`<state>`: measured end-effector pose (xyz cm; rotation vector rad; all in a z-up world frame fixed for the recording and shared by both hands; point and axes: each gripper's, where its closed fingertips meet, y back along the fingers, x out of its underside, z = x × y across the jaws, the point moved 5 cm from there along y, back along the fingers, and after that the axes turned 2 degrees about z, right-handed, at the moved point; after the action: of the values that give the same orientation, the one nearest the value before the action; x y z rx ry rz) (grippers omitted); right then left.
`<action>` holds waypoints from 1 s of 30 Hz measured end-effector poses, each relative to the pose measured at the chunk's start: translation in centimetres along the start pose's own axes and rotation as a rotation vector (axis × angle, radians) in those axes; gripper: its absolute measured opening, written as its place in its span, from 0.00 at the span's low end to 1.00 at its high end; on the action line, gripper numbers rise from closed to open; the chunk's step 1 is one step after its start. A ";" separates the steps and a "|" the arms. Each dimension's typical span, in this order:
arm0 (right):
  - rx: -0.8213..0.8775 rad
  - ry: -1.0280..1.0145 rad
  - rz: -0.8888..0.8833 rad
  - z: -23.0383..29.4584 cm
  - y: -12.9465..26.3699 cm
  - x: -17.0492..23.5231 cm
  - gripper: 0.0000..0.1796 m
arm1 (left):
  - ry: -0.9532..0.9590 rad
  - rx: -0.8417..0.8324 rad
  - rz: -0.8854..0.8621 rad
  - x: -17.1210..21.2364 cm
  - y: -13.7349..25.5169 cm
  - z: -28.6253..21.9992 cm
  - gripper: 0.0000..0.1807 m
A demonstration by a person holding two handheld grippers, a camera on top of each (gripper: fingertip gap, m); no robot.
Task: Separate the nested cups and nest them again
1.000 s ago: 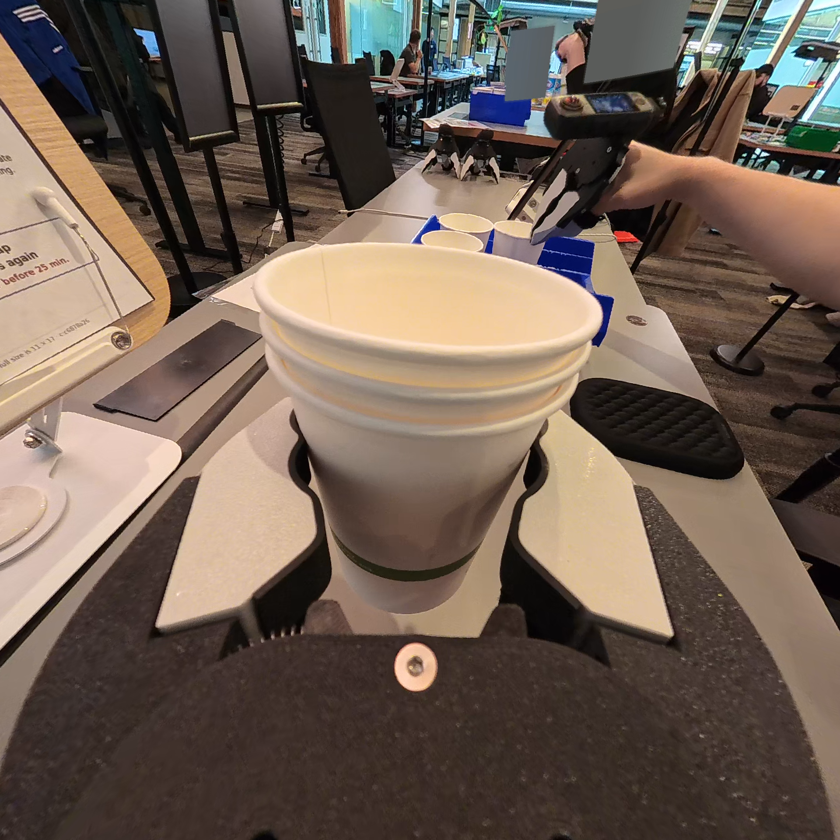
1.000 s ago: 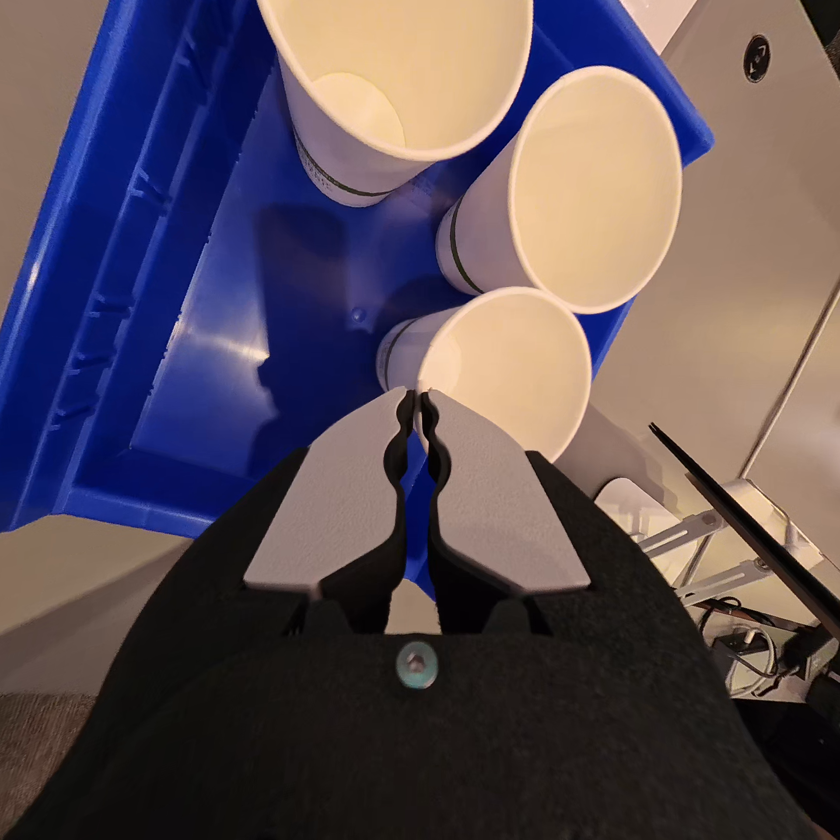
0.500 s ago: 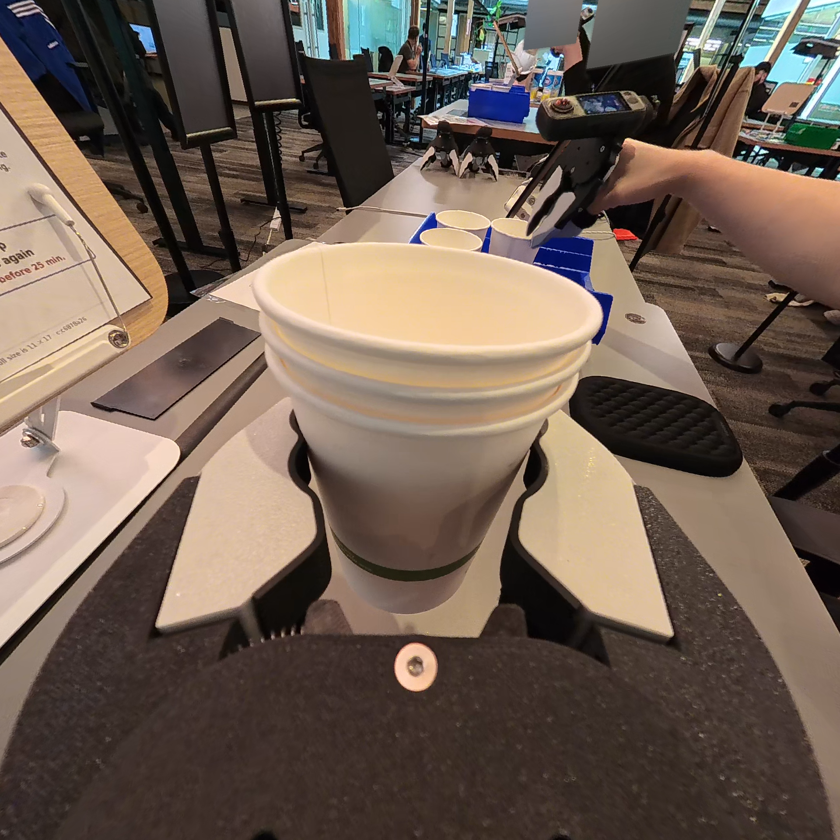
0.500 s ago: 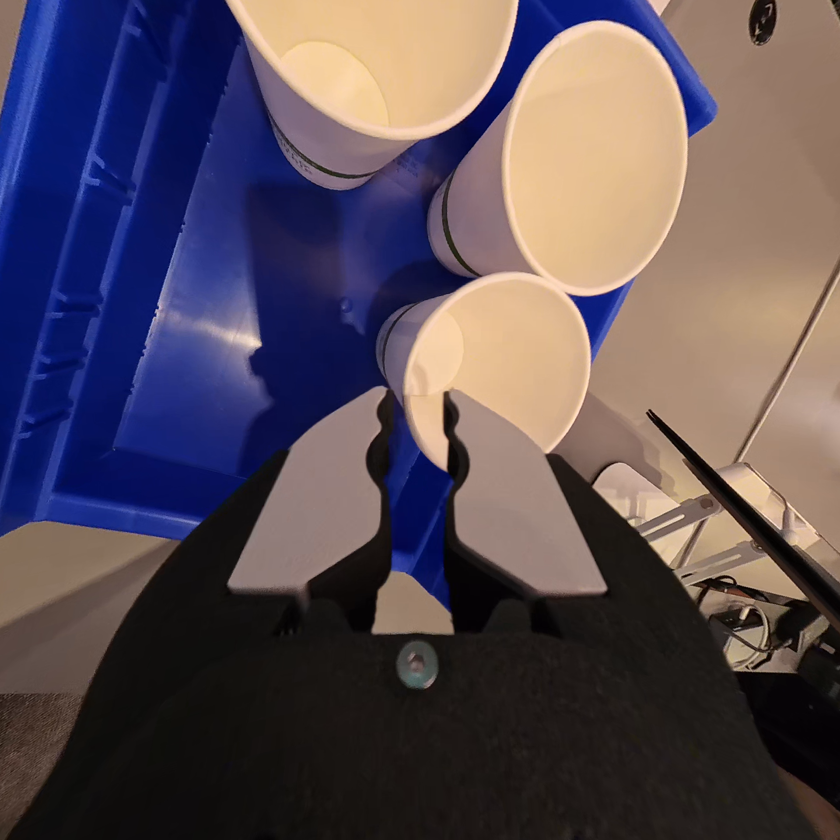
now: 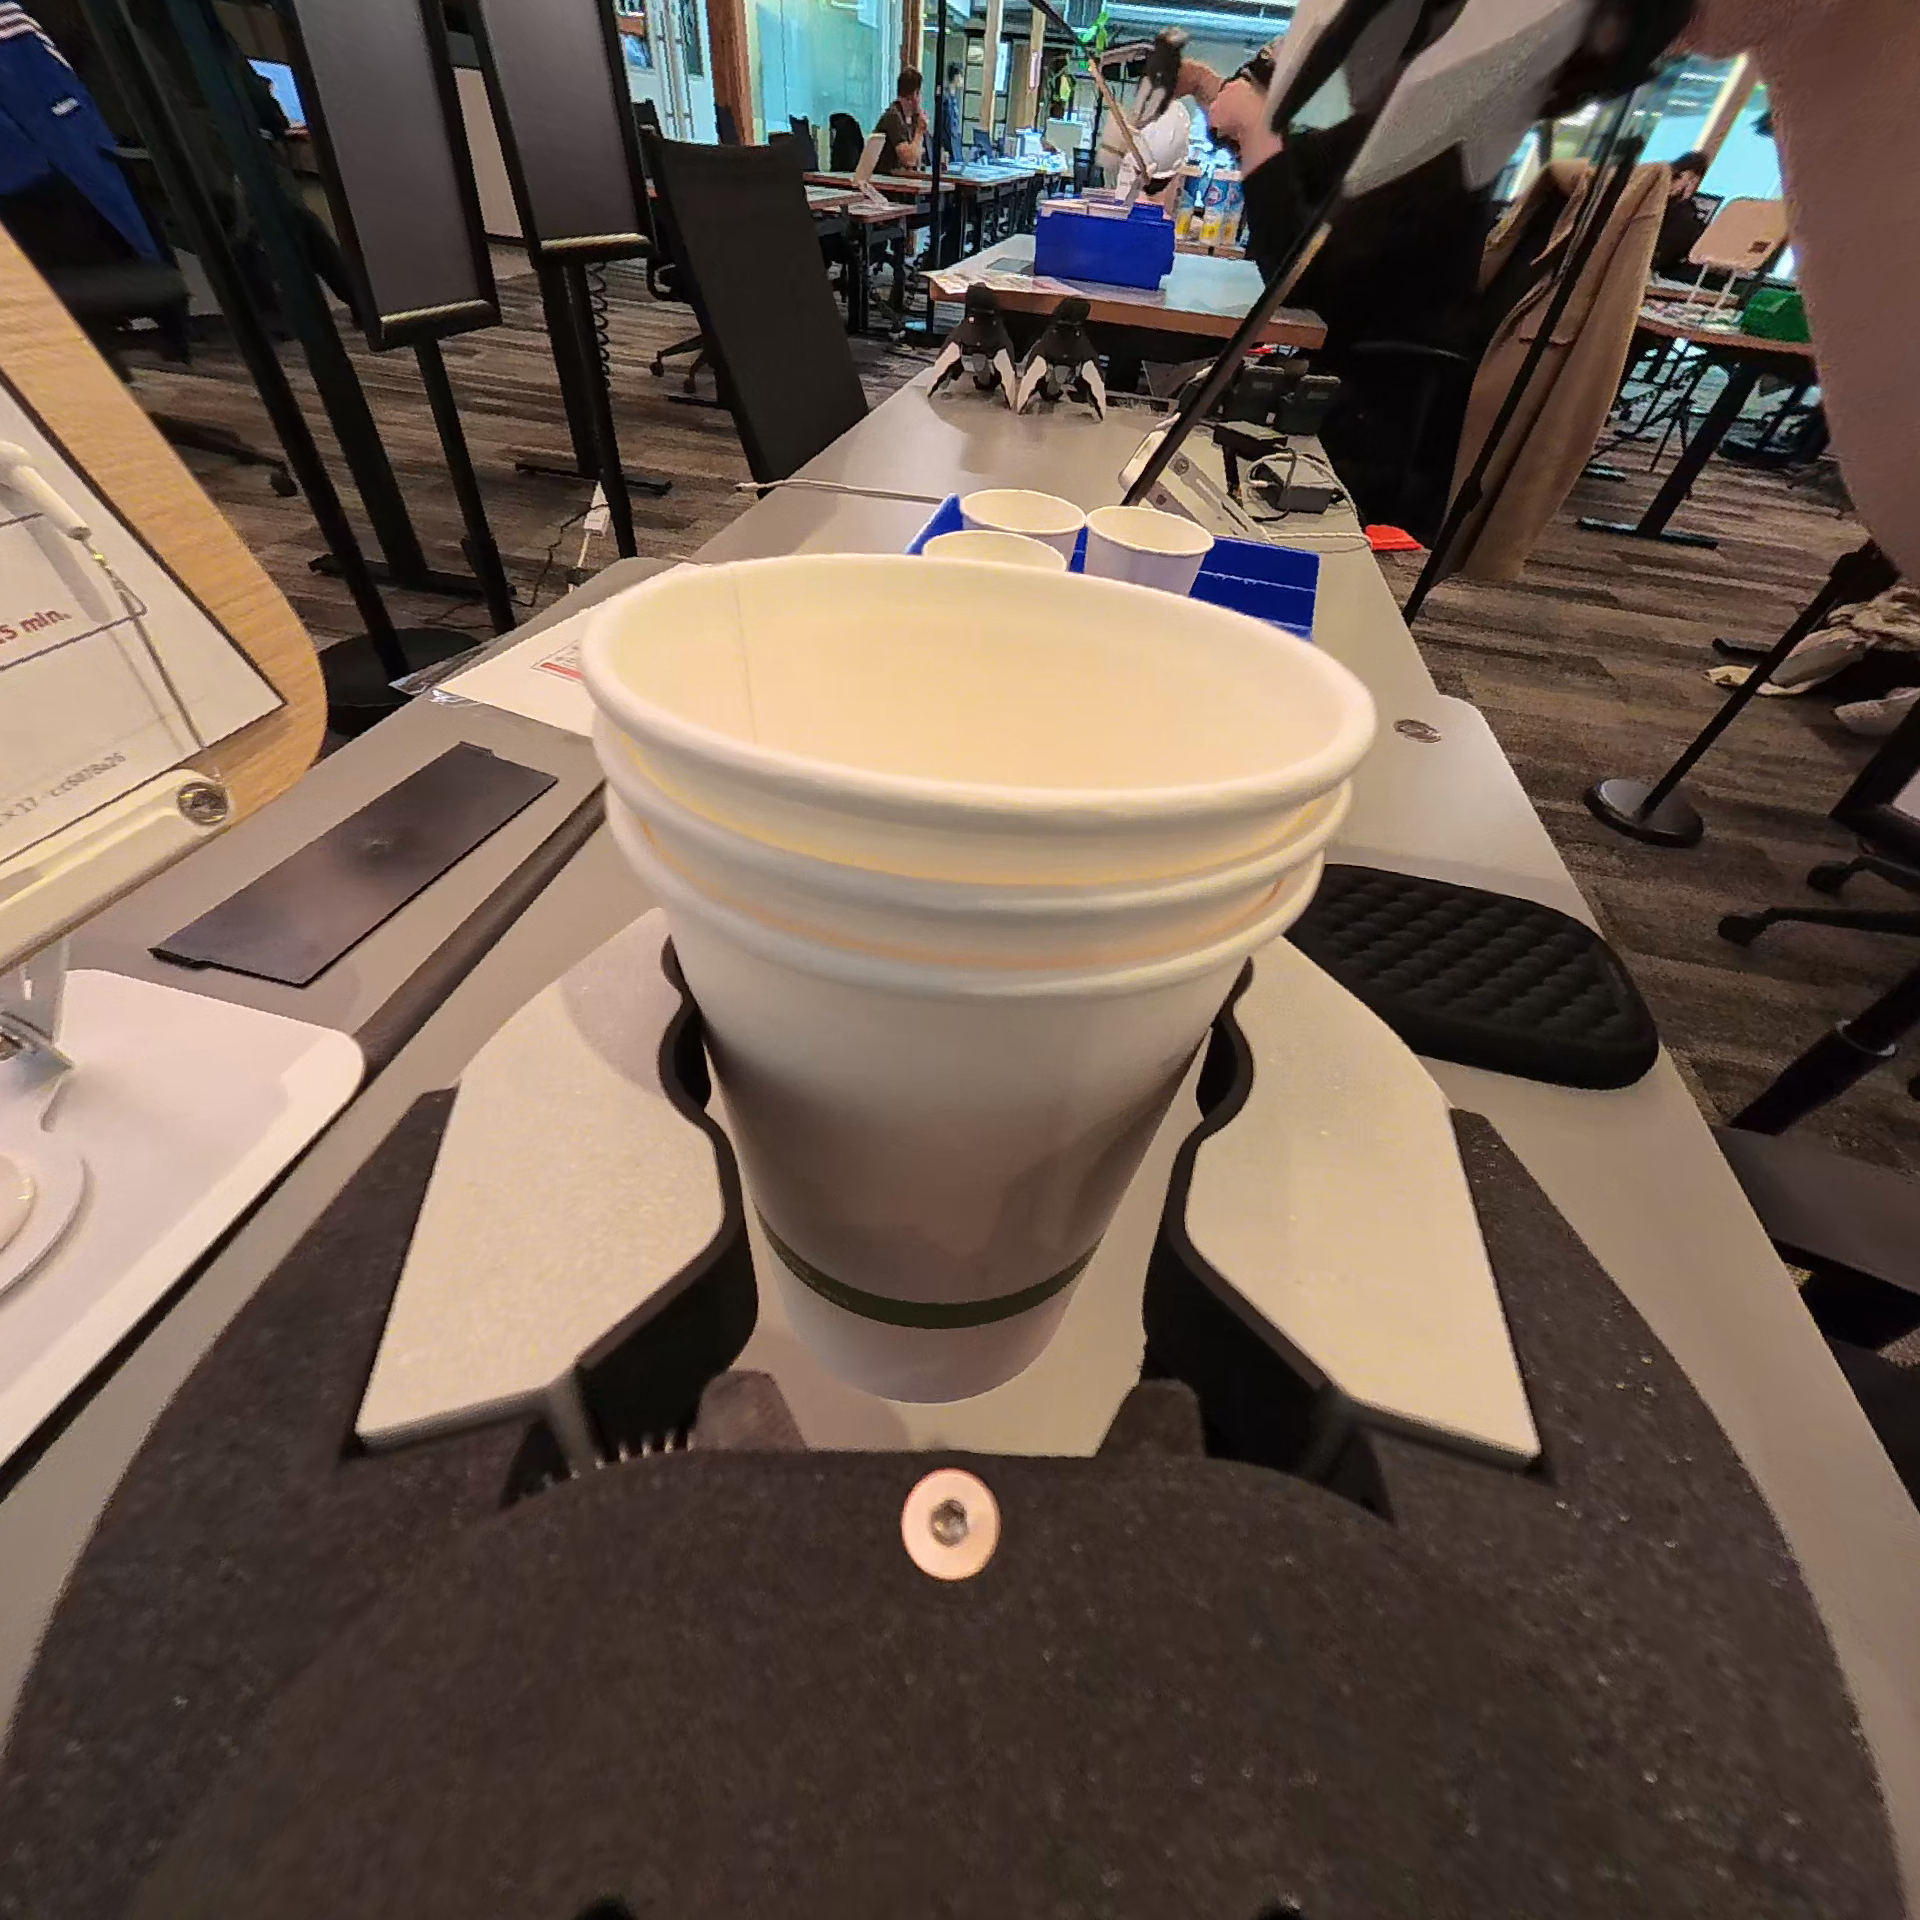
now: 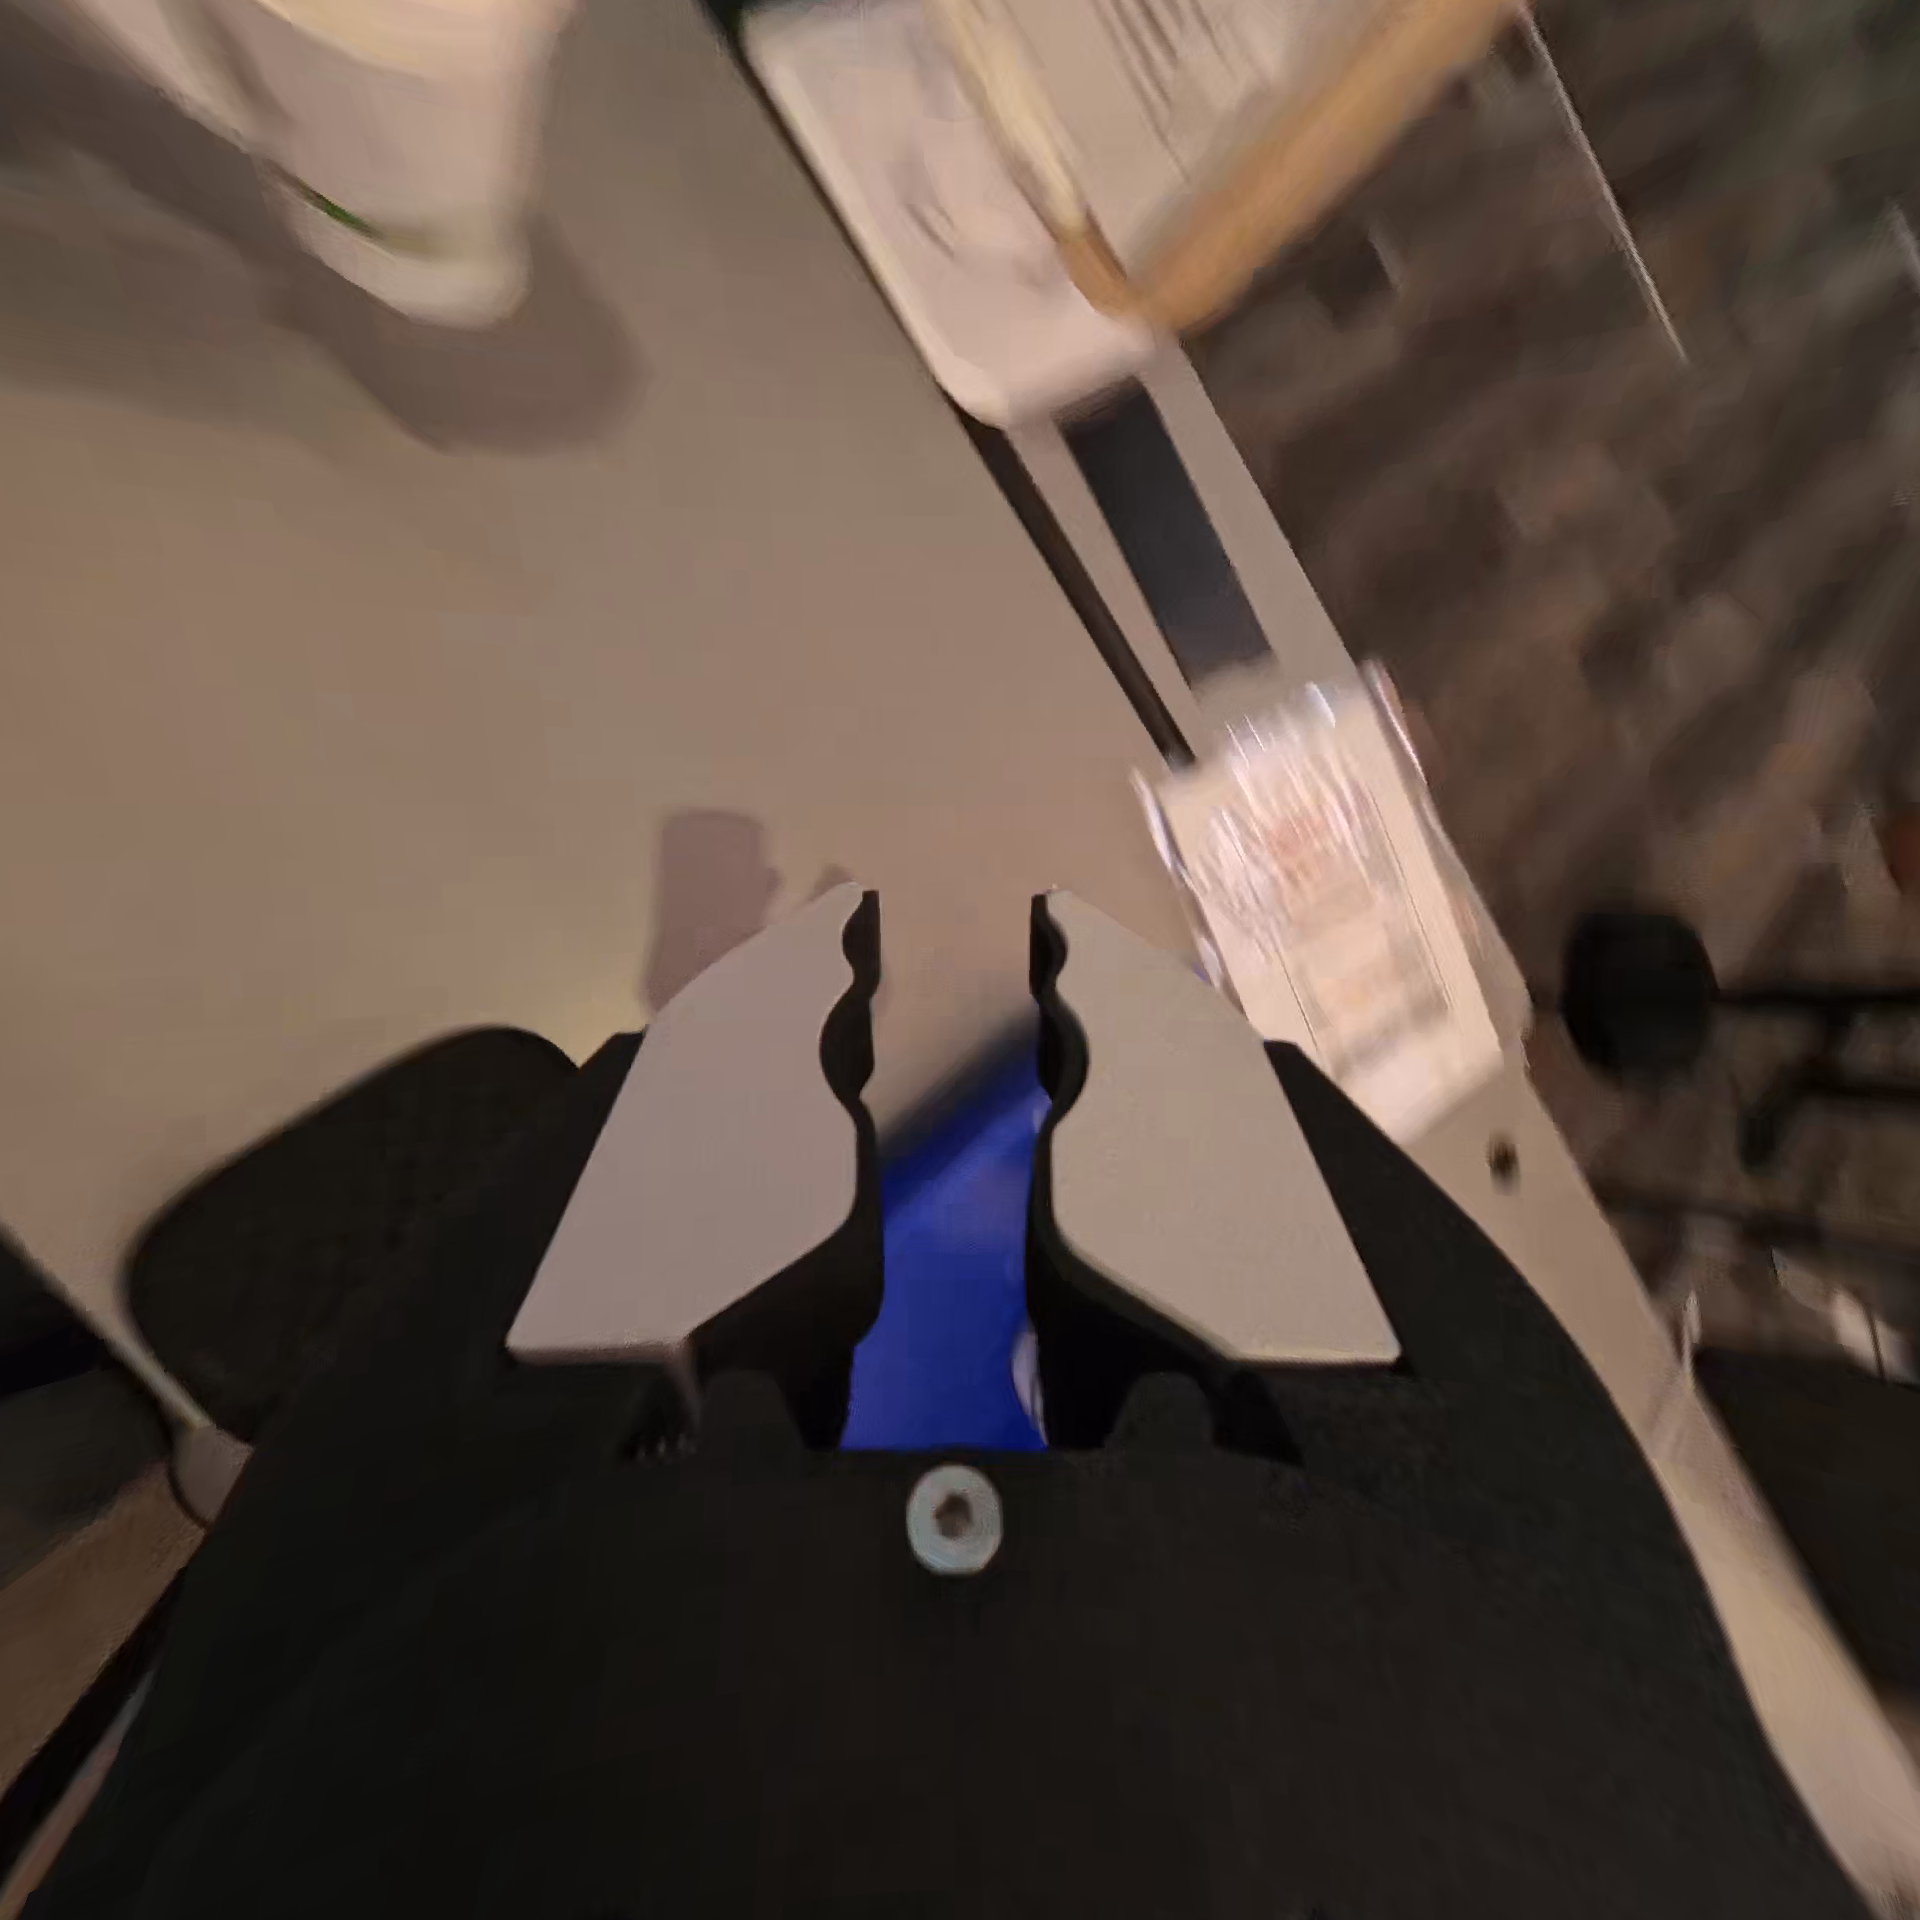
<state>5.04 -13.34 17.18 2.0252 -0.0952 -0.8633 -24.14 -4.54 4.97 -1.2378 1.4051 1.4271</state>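
My left gripper (image 5: 956, 1039) is shut on a stack of three nested white paper cups (image 5: 966, 935) with a green band near the base. Its pads (image 5: 691, 1049) press on both sides of the stack, just above the grey table (image 5: 1455, 790). Three single white cups (image 5: 1148, 545) stand in a blue bin (image 5: 1252, 587) farther along the table. My right gripper (image 6: 954, 904) is open and empty above the table, with part of the blue bin (image 6: 935, 1299) behind its fingers. It shows blurred at the top right of the left wrist view (image 5: 1455, 62). A blurred white cup (image 6: 416, 187) is at the top left of the right wrist view.
A black padded rest (image 5: 1475, 977) lies right of the stack. A flat black plate (image 5: 353, 862), a sign stand (image 5: 104, 727) on a white base (image 5: 156, 1091) and a paper sheet (image 5: 520, 675) are on the left. Two spare grippers (image 5: 1023, 353) sit at the table's far end.
My right gripper opened off the rim of the nearest cup in the bin, left that cup standing there, and swung fast away from the bin. My left gripper still holds the stack and barely moved.
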 end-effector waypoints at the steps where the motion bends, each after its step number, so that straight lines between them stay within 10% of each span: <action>1: -0.064 0.068 -0.040 1.8 -0.4 -2.5 0.15 | -0.001 0.008 0.000 0.0 -0.1 -0.2 0.52; 12: -0.383 0.470 -0.108 13.3 -7.5 -15.5 0.11 | -0.050 0.050 0.010 -0.5 -1.0 -2.3 0.52; 30: -0.486 0.453 0.027 14.1 -9.9 -16.2 0.02 | -0.050 0.055 0.003 -0.7 -1.0 -2.4 0.52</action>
<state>-18.25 -11.48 13.41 1.7002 0.3119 -0.3455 -22.76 -6.76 5.57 -1.1582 1.4043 1.4026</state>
